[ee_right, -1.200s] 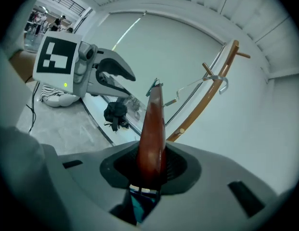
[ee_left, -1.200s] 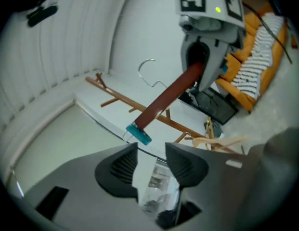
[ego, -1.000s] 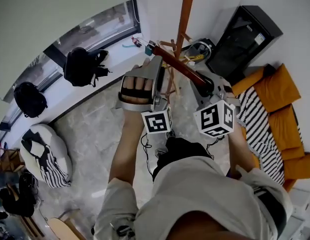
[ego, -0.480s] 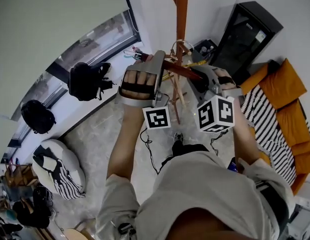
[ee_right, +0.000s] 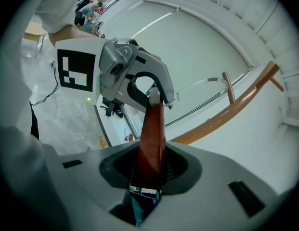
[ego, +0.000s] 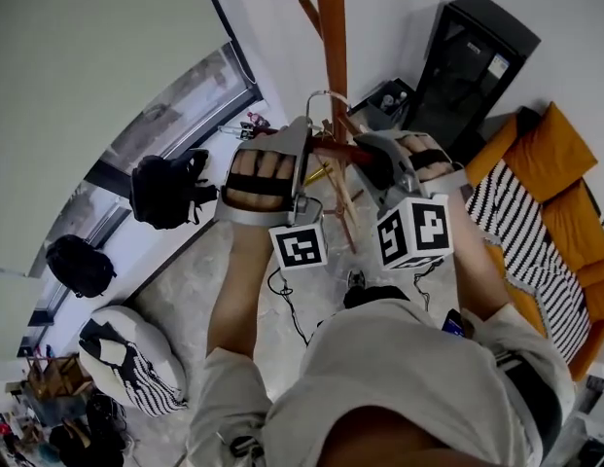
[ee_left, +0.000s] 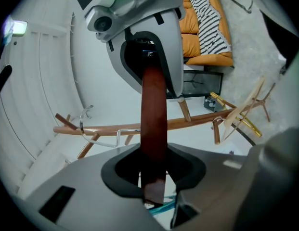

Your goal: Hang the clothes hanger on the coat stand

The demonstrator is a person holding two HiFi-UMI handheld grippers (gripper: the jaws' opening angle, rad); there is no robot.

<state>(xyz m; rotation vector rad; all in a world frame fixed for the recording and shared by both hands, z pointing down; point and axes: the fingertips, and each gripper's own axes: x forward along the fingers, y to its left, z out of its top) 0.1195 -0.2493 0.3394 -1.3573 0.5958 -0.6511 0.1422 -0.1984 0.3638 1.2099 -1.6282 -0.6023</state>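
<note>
Grip check: your left gripper has just been closing its jaws and pinches one end of the red-brown clothes hanger. Your right gripper is clamped on the other end. The bar lies level between them at 12 o'clock from your chest. Its metal hook rises at 11 o'clock, just beside the coat stand pole.

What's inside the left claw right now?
The hanger: its red-brown bar lies between the jaws of the left claw, which have just closed in on it. The right claw covers the bar's far end.
</note>
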